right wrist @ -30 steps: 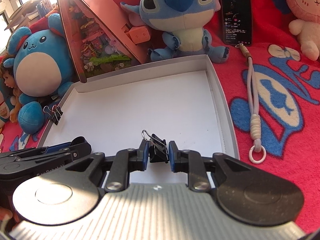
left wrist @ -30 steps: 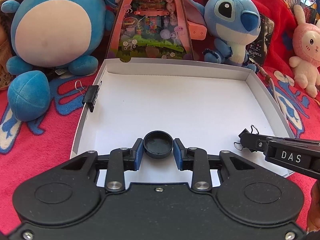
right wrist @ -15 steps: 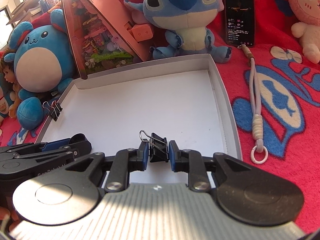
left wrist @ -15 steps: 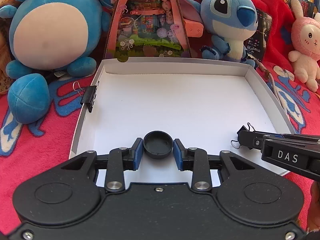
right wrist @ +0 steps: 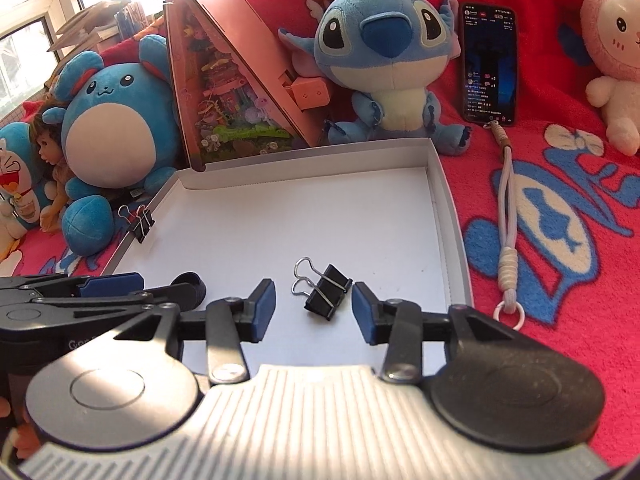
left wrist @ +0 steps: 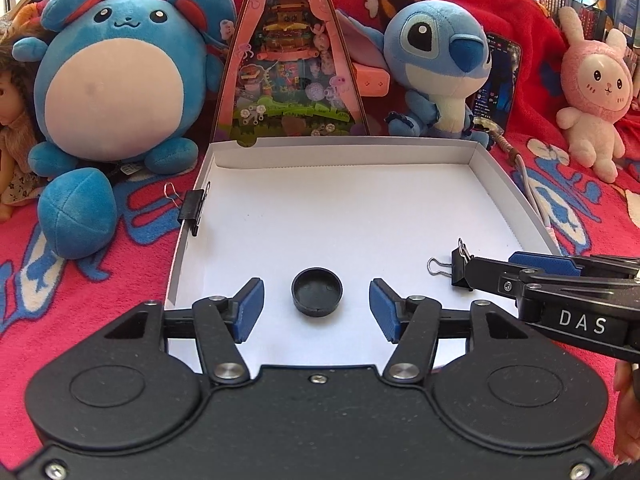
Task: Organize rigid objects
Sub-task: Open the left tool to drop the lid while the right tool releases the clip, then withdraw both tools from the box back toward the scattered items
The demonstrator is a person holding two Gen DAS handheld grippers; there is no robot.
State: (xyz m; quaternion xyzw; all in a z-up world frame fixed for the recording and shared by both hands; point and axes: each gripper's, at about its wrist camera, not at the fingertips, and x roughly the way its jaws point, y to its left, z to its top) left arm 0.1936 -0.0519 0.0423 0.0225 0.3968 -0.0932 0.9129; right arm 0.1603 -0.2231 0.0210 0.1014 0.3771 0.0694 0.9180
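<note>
A: White box lid (left wrist: pixel 496 172) on the blanket?
B: Yep. L gripper (left wrist: pixel 316 308) jaws apart, black cap (left wrist: pixel 317 291) lying between, untouched. R gripper (right wrist: pixel 313 307) jaws apart too, binder clip (right wrist: pixel 326 295) loose inside the lid.

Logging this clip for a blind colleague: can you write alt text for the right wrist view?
The right tongs stand open around a black binder clip lying free on the floor of a shallow white box. A second binder clip grips the box's left wall, with a Stitch plush and a phone behind on the red blanket.
</note>
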